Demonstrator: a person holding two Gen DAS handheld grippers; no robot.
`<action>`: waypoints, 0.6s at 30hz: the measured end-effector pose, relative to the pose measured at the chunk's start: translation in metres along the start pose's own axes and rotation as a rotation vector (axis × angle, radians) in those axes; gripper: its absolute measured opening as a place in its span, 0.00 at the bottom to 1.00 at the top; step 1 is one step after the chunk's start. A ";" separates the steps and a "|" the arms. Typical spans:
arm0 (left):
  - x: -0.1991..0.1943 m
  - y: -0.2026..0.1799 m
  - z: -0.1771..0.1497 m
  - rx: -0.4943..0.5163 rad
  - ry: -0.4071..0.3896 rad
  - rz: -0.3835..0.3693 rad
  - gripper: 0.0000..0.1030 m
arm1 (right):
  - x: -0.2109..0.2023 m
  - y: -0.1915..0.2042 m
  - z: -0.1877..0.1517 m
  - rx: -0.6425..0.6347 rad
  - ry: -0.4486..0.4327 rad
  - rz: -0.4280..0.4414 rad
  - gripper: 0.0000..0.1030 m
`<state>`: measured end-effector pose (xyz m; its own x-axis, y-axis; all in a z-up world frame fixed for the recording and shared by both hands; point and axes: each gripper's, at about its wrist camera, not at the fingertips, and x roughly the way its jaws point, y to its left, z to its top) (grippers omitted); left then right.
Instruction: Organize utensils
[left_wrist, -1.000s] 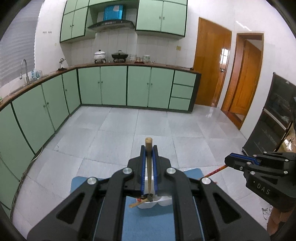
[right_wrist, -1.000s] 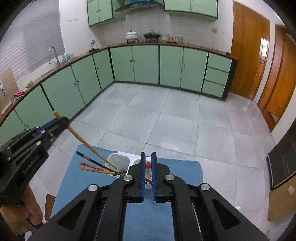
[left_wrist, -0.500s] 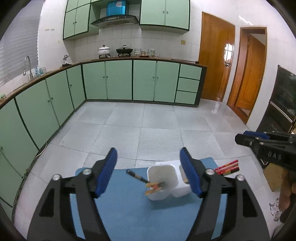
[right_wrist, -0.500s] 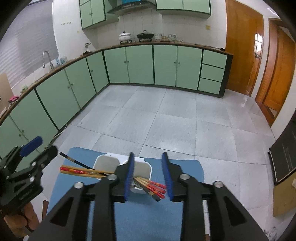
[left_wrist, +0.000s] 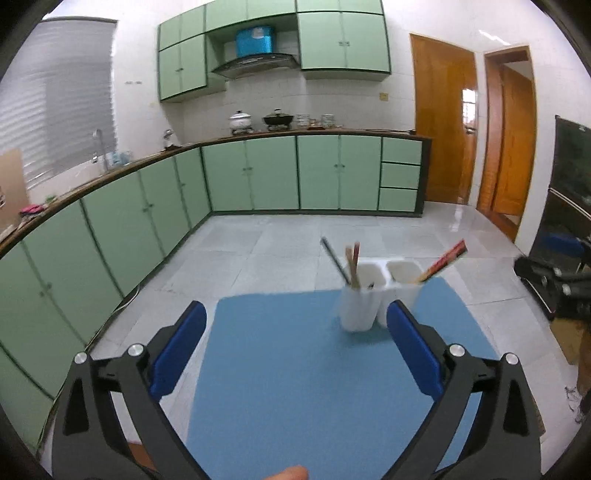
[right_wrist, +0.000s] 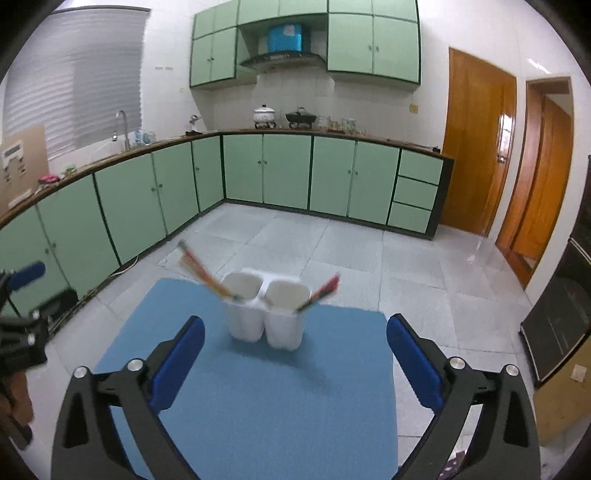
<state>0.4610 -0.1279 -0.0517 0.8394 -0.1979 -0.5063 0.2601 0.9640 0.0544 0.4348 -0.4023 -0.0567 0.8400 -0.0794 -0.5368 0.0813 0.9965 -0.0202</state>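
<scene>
A white two-cup utensil holder (left_wrist: 373, 295) stands on the far part of a blue mat (left_wrist: 295, 387). Several chopsticks (left_wrist: 349, 264) lean in its left cup and red ones (left_wrist: 443, 260) in its right cup. In the right wrist view the holder (right_wrist: 264, 310) shows the same, with chopsticks (right_wrist: 201, 271) on the left and red ones (right_wrist: 319, 291) on the right. My left gripper (left_wrist: 295, 350) is open and empty, back from the holder. My right gripper (right_wrist: 295, 358) is open and empty, also back from it.
The mat (right_wrist: 258, 398) covers a small table over a tiled floor. Green cabinets (left_wrist: 147, 221) run along the left and back walls. Wooden doors (right_wrist: 476, 147) stand at the right. A dark cabinet (right_wrist: 565, 325) is at the right edge.
Both grippers let go of their chopsticks into the holder, opened wide and drew back and up from it. The chopsticks now stand in the two cups.
</scene>
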 end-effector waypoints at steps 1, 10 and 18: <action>-0.009 0.000 -0.008 -0.007 0.008 0.002 0.93 | -0.009 0.006 -0.013 -0.004 0.001 0.004 0.94; -0.092 0.006 -0.080 -0.046 0.061 0.062 0.95 | -0.080 0.038 -0.103 0.041 0.030 -0.016 0.94; -0.151 0.008 -0.129 -0.067 0.108 0.087 0.95 | -0.128 0.046 -0.151 0.079 0.068 0.031 0.94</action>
<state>0.2746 -0.0677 -0.0852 0.8003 -0.0961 -0.5918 0.1528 0.9872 0.0463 0.2498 -0.3424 -0.1166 0.8047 -0.0436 -0.5921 0.0998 0.9930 0.0625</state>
